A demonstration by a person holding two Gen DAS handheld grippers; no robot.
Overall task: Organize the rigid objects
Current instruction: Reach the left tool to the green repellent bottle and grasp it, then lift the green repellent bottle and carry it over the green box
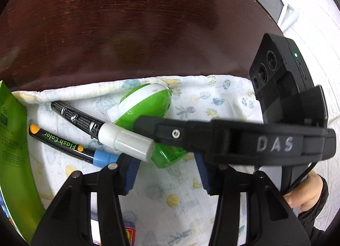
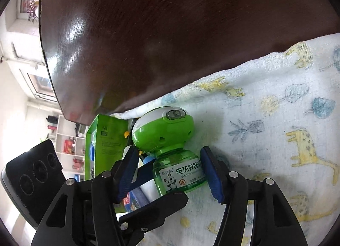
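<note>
Lying at centre frame on a white animal-print cloth (image 2: 265, 101), the green plastic mosquito-repellent bottle (image 2: 167, 139) sits between the right gripper (image 2: 170, 171)'s parted jaws, pads apart from it. Beyond the cloth's upper edge, the dark wooden table (image 2: 159, 33) is bare. The left gripper (image 1: 165, 173) stands partly open, holding nothing, beside two black markers (image 1: 80, 120).

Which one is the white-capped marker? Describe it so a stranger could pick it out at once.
On the animal-print cloth spread over the dark wooden table, look beside the green mosquito repellent bottle. The white-capped marker lies slanted with its cap against that bottle. Its neighbour, the blue-capped marker, has orange dots and Flash Color lettering.
</note>
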